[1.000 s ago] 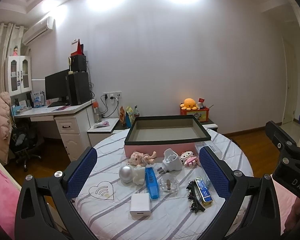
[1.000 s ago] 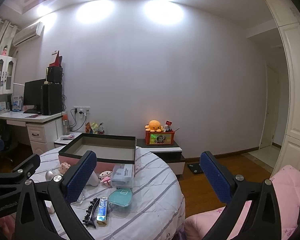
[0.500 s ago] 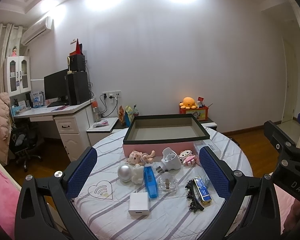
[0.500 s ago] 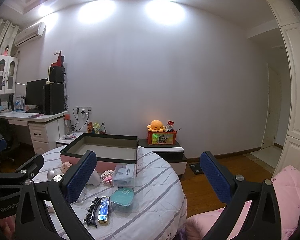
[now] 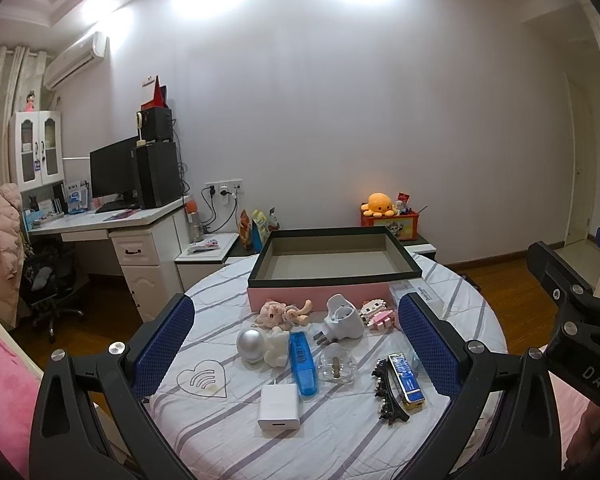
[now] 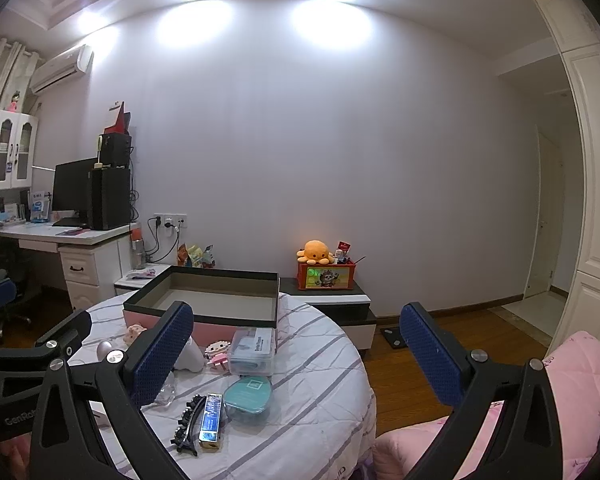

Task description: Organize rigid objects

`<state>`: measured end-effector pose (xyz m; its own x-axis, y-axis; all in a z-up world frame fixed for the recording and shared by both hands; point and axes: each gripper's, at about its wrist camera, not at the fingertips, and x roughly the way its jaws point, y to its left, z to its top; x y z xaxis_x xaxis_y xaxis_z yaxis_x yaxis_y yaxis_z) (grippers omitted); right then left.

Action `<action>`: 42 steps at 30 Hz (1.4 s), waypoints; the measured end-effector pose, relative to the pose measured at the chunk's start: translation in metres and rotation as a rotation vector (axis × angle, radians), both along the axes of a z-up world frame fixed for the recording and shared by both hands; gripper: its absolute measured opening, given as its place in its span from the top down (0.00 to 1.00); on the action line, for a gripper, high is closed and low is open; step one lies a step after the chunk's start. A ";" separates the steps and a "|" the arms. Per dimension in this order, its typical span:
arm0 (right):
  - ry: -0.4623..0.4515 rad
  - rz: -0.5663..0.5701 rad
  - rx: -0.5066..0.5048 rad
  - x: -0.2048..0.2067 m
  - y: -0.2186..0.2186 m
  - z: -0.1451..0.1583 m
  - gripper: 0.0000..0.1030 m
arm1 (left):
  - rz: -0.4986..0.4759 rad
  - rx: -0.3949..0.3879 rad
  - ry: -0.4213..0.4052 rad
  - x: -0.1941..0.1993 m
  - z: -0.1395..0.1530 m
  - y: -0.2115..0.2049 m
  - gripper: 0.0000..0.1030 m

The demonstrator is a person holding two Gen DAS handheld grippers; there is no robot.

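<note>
A pink box with a dark rim (image 5: 332, 276) (image 6: 204, 312) stands empty at the far side of the round table (image 5: 228, 440). In front of it lie a pink figurine (image 5: 282, 312), a white plug adapter (image 5: 342, 318), a silver ball (image 5: 251, 345), a blue case (image 5: 302, 362), a white charger (image 5: 279, 406), a clear plug (image 5: 336, 368), a black hair clip (image 5: 386, 394) and a blue-gold harmonica (image 5: 406, 380) (image 6: 211, 420). My left gripper (image 5: 296, 344) hangs open above these, holding nothing. My right gripper (image 6: 296, 356) is open over the table's right edge, empty.
A clear plastic box (image 6: 254, 350), a teal case (image 6: 247, 398) and a pink block toy (image 6: 218, 354) lie on the right of the table. A desk with a monitor (image 5: 112, 176) stands left, a low cabinet with an orange plush (image 5: 380, 204) behind. Pink bedding (image 6: 548, 400) is at right.
Both views have shifted slightly: the table objects sit a little higher and farther left in the left view. Both grippers stay open and empty.
</note>
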<state>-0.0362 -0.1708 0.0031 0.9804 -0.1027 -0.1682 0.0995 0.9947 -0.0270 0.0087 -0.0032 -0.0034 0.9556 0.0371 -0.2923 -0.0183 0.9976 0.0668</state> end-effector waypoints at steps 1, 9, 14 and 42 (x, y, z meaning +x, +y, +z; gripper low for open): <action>0.001 0.001 -0.001 0.000 0.000 0.000 0.00 | 0.001 -0.001 0.000 0.000 0.000 0.000 0.00; 0.005 0.001 -0.006 0.002 0.001 0.000 0.00 | 0.000 0.000 0.011 0.003 -0.001 0.001 0.00; 0.025 0.006 -0.013 0.006 0.002 0.000 0.00 | 0.005 0.006 0.036 0.007 -0.004 0.000 0.00; 0.353 0.044 -0.042 0.047 0.017 -0.070 0.00 | 0.015 0.009 0.355 0.045 -0.082 0.008 0.00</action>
<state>0.0107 -0.1534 -0.0668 0.8661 -0.0755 -0.4941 0.0335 0.9951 -0.0934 0.0536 0.0050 -0.0851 0.7939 0.0547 -0.6056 -0.0072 0.9967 0.0806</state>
